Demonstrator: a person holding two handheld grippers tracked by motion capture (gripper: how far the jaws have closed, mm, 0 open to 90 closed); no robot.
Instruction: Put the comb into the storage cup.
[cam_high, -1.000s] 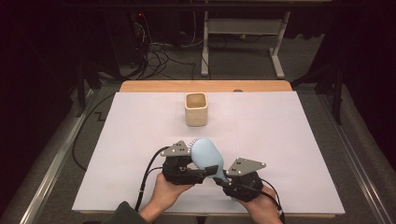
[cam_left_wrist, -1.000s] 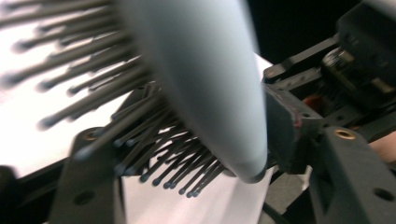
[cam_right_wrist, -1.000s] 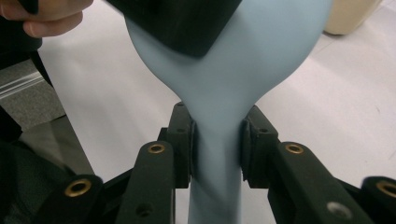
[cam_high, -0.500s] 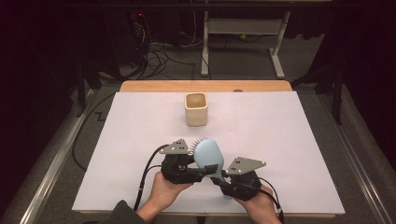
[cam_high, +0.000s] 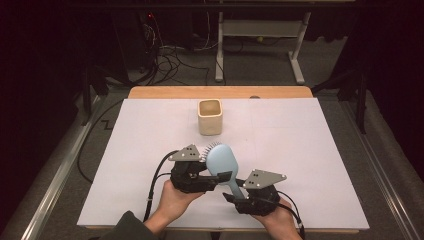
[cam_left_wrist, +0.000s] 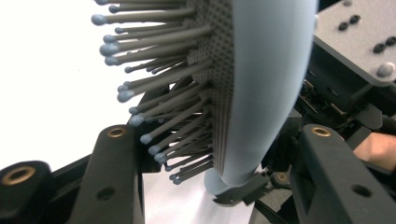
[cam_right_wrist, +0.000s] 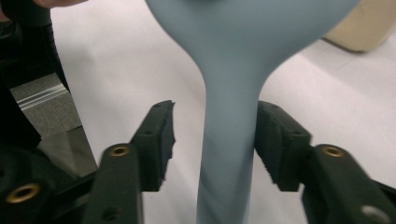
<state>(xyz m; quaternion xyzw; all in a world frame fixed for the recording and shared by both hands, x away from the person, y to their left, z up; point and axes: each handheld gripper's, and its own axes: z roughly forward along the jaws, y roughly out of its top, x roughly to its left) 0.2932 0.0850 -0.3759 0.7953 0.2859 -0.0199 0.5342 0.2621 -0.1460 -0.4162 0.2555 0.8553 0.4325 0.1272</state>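
Brush: A pale blue hairbrush (cam_high: 221, 162) was held above the near edge of the desk (cam_high: 310, 150), between the two hands, its long axis running from the head, toward the far edge, back to the handle.
Left tongs: The left tongs (cam_high: 212, 179) were clamped on the brush at the neck, bristles to one side.
Right tongs: The right tongs (cam_right_wrist: 214, 142) stood apart around the handle, their pads clear of it, having just been opening.
Cup: A cream cup (cam_high: 210, 116) stood well beyond, toward the far edge.
Change: Half a second before, the right tongs had gripped the handle; the brush had since passed to the left.
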